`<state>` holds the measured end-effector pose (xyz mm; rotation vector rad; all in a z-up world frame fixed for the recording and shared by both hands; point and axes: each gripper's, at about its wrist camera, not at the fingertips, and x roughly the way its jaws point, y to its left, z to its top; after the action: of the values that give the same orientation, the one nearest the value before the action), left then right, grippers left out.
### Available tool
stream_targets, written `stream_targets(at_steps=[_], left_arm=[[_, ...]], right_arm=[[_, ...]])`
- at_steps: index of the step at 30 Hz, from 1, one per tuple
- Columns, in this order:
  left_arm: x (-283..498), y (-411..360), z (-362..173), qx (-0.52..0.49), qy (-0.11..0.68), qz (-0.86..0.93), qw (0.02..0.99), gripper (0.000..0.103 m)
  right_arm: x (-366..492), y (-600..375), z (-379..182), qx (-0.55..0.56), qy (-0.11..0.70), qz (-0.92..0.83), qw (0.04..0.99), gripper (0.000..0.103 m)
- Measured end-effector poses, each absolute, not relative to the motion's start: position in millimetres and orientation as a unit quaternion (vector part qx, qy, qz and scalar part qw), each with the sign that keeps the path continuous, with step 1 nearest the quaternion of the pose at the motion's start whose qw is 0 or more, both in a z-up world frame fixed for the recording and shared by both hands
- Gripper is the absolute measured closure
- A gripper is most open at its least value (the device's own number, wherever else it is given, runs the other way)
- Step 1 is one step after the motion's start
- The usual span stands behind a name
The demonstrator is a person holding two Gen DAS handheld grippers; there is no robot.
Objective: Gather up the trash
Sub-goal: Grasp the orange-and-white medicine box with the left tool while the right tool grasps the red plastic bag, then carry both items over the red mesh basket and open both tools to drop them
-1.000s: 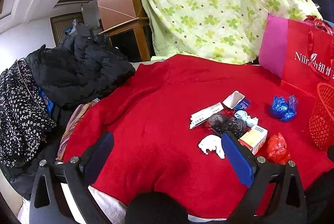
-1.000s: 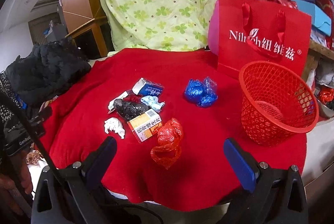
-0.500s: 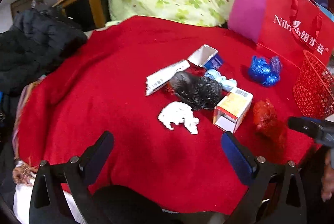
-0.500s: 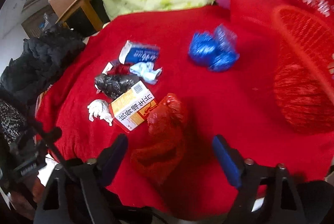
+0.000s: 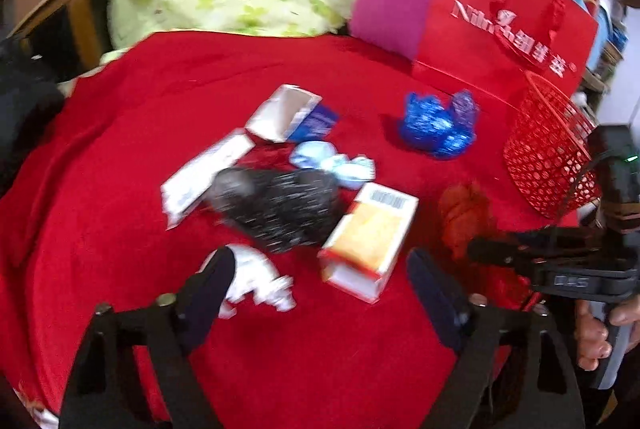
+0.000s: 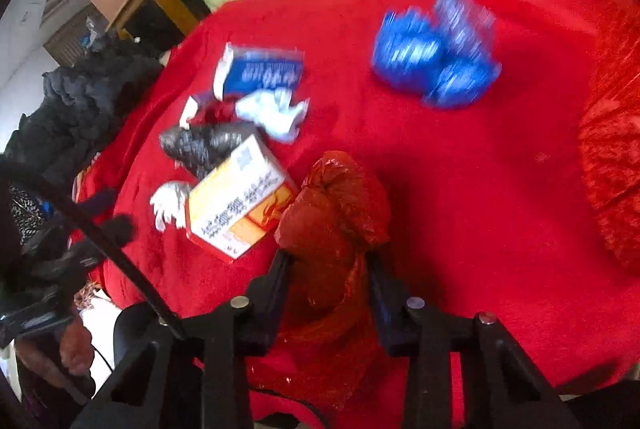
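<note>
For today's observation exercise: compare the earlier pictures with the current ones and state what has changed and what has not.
Both tools came down toward the trash. The right tool, wide open before, is closing around the red plastic bag. The left tool now straddles the white crumpled paper and is closing. The boxes, blue wrappers and red basket stayed put.

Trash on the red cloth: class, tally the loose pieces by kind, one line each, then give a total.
Cardboard boxes: 3 (orange box, open blue-and-white box, flat white box)
Crumpled plastic bags: 4 (black, red, blue, pale blue)
White tissue wads: 1
Total: 8
</note>
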<state>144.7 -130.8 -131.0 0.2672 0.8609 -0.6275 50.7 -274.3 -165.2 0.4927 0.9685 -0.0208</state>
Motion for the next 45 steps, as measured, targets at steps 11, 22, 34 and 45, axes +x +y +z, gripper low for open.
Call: stream_targets(at_steps=[11,22,34,45], left_arm=[[166,-179,-179,0.14,0.469,-0.332,0.807,0.042],[137,-176,-137,0.098,0.434,-0.34,0.828,0.043],[91,-327,-31,0.124,0.337,-0.476,0.803,0.042],[82,-400,-63,0.149,0.362,-0.471,0.791,0.029]], right_arm=[[-6,-297,-109,0.228,0.399,-0.034,0.888,0.063],[-42,-315,-67,0.221,0.319,-0.053,0.92,0.063],[-106,-456,-40,0.33,0.228,-0.175,0.899,0.063],[-139,-515,-75,0.423,0.194,-0.212,0.859,0.036]])
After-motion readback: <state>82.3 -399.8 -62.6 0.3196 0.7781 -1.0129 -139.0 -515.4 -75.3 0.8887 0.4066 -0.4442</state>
